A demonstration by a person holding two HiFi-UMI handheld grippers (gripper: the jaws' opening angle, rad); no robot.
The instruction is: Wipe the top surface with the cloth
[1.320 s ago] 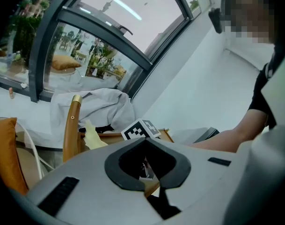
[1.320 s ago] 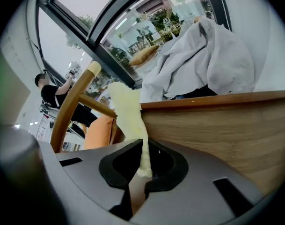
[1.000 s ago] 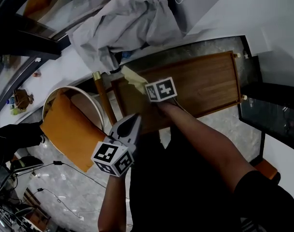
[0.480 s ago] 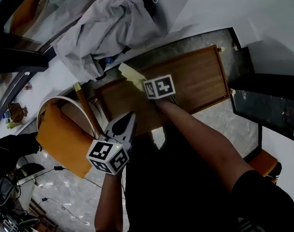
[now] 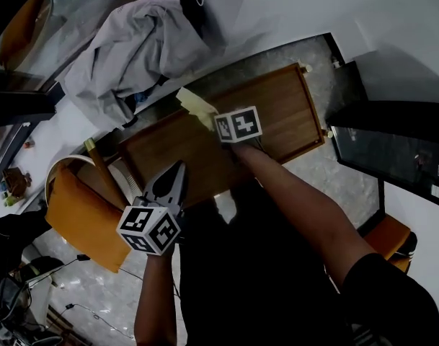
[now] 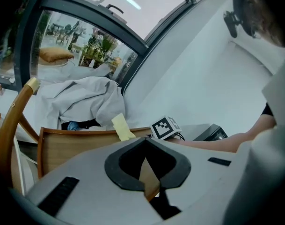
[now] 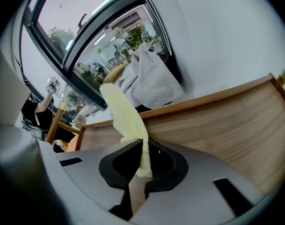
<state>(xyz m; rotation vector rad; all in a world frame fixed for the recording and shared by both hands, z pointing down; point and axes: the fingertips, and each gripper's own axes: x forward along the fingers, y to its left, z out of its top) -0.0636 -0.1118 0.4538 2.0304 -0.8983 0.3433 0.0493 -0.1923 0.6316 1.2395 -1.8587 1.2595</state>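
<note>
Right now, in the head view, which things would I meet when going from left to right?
Orange cushion → left gripper → yellow cloth → right gripper → dark panel.

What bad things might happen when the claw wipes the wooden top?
The right claw pinches only a thin edge of the yellow cloth, and most of it sticks up, so it might slip out while rubbing the wooden top. The grey clothes pile lies right by the far edge, so a long swipe might snag it.
</note>
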